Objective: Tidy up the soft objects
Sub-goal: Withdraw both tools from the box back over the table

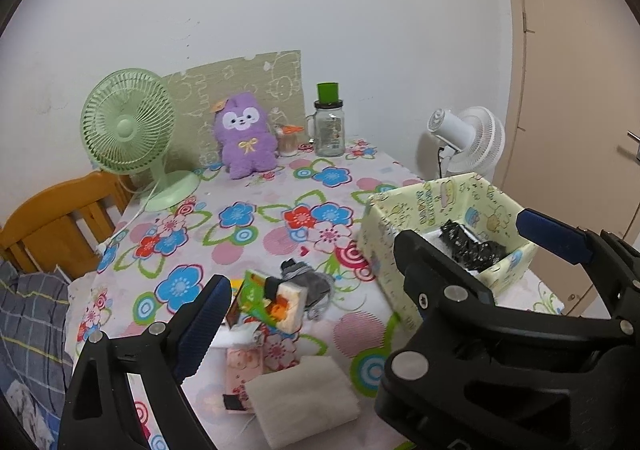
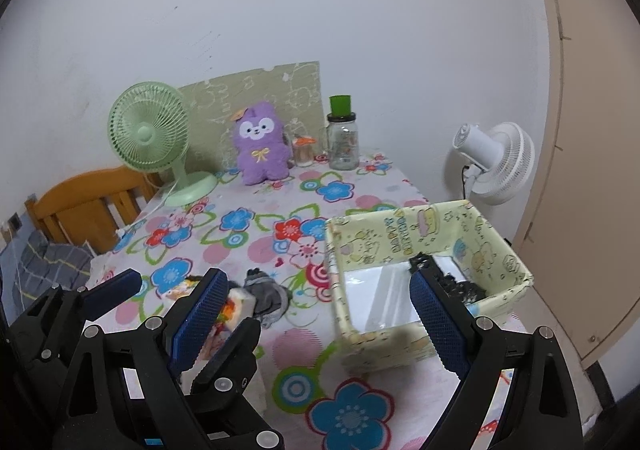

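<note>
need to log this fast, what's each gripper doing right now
Left gripper: open, holding nothing.
Right gripper: open, holding nothing.

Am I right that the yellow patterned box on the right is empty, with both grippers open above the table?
Not quite. The yellow patterned box is not empty: a crumpled black item lies inside, seen in the right wrist view. Both the left gripper and the right gripper are open.

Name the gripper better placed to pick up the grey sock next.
Probably left. The left gripper is open, with the grey sock and the soft pile between its fingers. The right gripper, also open, sits nearer the box, which already holds a black item.
</note>
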`<state>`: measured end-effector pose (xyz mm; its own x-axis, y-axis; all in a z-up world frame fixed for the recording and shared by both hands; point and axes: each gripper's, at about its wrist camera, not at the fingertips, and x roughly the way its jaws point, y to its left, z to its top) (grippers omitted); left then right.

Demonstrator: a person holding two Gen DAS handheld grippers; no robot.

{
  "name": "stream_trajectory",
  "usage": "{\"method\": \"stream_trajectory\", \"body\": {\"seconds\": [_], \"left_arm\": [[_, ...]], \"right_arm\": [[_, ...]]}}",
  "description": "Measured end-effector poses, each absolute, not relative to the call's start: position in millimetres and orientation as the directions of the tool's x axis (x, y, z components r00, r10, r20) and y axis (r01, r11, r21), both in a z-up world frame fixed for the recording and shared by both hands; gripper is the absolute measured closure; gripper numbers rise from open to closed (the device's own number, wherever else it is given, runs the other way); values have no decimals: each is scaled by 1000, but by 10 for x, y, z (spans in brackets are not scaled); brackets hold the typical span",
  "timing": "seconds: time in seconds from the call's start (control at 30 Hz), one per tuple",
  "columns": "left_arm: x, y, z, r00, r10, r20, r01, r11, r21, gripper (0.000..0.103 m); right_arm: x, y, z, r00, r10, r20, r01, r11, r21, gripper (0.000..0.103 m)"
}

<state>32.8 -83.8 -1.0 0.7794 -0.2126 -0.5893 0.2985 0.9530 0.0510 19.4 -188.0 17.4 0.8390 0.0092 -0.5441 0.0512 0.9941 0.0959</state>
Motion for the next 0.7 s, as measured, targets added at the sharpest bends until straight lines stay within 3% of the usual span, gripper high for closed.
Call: {"method": "stream_trajectory", "body": {"seconds": [0.7], "left_arm": [[290, -287, -329, 769, -173, -616, 252, 967, 43, 4]], "right_arm": [[212, -1322, -150, 812, 69, -579, -28, 996, 81, 9]]}}
